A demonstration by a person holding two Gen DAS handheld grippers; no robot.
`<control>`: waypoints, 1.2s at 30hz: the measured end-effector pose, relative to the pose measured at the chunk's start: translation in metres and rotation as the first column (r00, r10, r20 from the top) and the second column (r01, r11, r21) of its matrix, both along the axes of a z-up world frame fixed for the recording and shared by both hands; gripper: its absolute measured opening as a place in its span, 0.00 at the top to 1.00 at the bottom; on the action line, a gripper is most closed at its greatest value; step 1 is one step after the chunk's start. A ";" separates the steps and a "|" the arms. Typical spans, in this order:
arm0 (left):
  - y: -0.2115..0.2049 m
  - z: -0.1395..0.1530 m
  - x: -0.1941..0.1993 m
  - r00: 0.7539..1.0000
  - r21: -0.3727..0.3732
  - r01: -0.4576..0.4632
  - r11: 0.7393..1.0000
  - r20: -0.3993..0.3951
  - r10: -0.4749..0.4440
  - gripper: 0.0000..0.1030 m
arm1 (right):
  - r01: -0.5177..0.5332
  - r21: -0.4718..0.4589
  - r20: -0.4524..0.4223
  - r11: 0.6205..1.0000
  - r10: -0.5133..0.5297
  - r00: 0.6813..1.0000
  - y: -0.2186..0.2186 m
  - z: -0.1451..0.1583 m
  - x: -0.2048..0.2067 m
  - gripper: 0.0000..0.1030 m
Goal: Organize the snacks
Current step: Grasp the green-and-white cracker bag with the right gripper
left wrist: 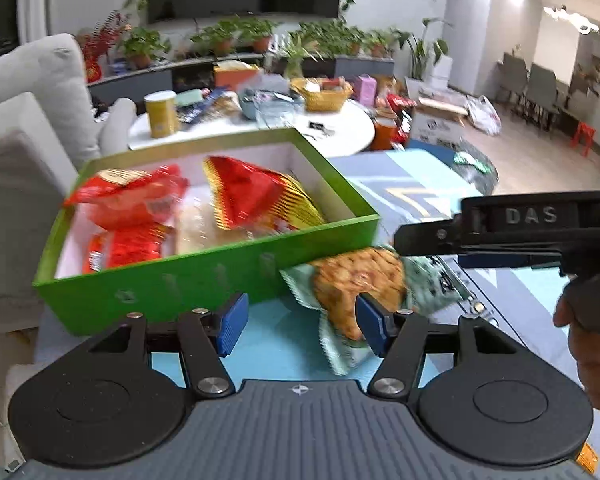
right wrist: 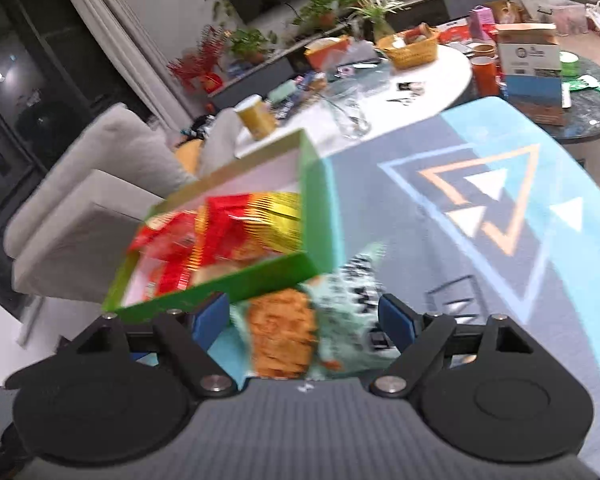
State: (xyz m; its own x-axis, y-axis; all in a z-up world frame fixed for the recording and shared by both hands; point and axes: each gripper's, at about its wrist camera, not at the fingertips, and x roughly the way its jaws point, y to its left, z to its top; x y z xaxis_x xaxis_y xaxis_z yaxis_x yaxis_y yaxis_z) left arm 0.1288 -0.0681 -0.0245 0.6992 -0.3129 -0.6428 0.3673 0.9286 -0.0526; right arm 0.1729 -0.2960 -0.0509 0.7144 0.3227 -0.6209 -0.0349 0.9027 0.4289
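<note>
Left wrist view: the left gripper [left wrist: 298,330] stood with its blue pads [left wrist: 232,324] spread wide and nothing between them, low over the blue patterned tablecloth [left wrist: 412,188]. A green box [left wrist: 204,276] with a white interior rested on the cloth just ahead; it contained red snack bags [left wrist: 128,196], a red-and-gold bag [left wrist: 256,196] and a pale packet between them. A mint-green snack bag [left wrist: 360,284], printed with golden fried pieces, lay on the cloth against the box's near right corner, touching the left gripper's right pad. The right gripper [left wrist: 404,240] entered from the right, its tip over that bag; from this side its opening could not be judged.

Right wrist view: the right gripper [right wrist: 304,318] was spread apart, the mint-green snack bag [right wrist: 296,328] lying between its blue pads [right wrist: 394,318] without being pinched, though motion blur left contact uncertain. The green box [right wrist: 236,286] sat just beyond the bag. A white round table [right wrist: 440,76] with a yellow canister [right wrist: 256,118] and a basket [right wrist: 412,50] stood behind.
</note>
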 end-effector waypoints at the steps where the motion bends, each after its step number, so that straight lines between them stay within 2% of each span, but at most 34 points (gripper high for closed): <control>1: -0.005 -0.002 0.001 1.000 0.005 0.005 1.000 -0.003 -0.005 0.45 | -0.003 -0.003 -0.005 1.000 0.003 1.000 -0.001 -0.002 0.002 0.43; 14: -0.039 -0.024 0.014 0.998 0.071 0.014 0.997 -0.055 -0.010 0.45 | 0.012 0.048 -0.080 0.999 -0.008 0.997 -0.022 -0.036 0.019 0.40; 20: -0.042 -0.026 0.015 0.998 0.058 0.022 0.998 -0.056 -0.019 0.45 | 0.013 0.091 -0.086 0.996 -0.005 0.996 -0.029 -0.043 0.019 0.40; 28: -0.050 -0.029 0.014 0.997 0.061 0.047 0.997 -0.064 -0.043 0.45 | -0.004 0.067 -0.066 0.998 0.008 0.998 -0.027 -0.044 0.018 0.40; 36: -0.057 -0.033 0.014 0.997 0.101 0.058 0.993 -0.051 -0.053 0.42 | -0.018 0.039 -0.051 0.999 0.020 0.998 -0.024 -0.044 0.017 0.40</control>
